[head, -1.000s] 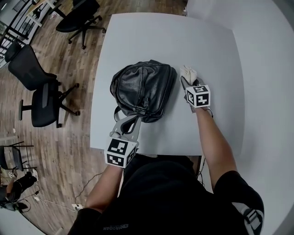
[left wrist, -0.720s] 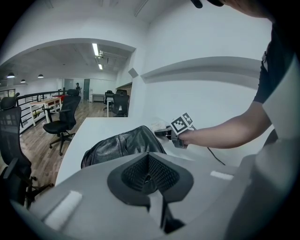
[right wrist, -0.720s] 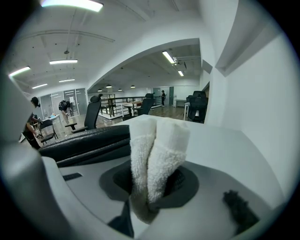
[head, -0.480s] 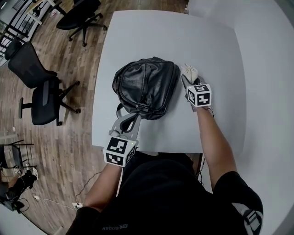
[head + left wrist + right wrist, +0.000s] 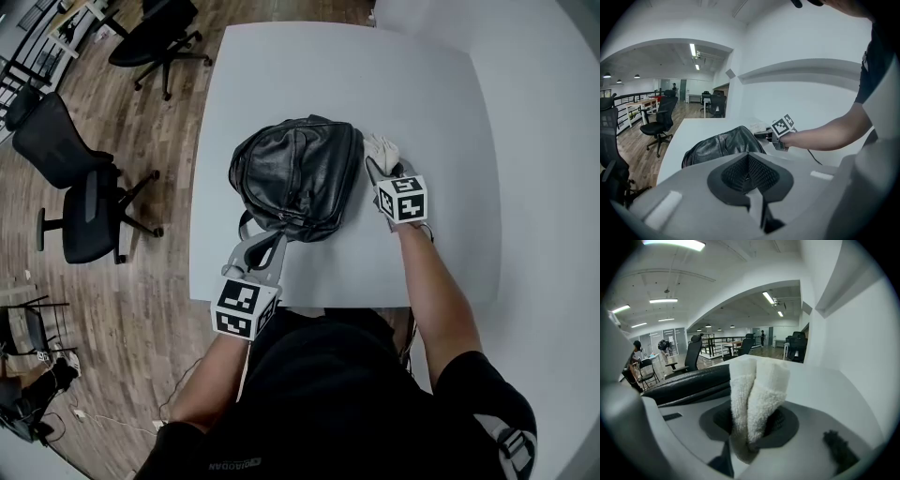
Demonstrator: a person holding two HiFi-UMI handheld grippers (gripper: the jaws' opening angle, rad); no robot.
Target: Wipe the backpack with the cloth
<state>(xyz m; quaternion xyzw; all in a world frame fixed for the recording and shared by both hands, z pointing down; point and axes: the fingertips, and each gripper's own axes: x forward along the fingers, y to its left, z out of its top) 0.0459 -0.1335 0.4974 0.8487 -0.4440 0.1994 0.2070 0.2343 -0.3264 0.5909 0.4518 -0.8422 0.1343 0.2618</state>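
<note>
**While the cloth sits clamped, the backpack lies mid-table**

The right gripper (image 5: 380, 169) is closed on a folded white cloth (image 5: 382, 150), just beside the black backpack (image 5: 295, 178). The left gripper (image 5: 267, 246), jaws pressed together on nothing, sits at the backpack's near edge on the table (image 5: 328, 75).

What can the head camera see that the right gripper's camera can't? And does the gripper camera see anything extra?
Only the head view shows the left gripper at the near end of the backpack, the person's arms and the whole table. Only the right gripper view shows the ceiling lights and, close up, the right gripper with its jaws shut on the cloth. Both show the backpack, cloth and table.
</note>
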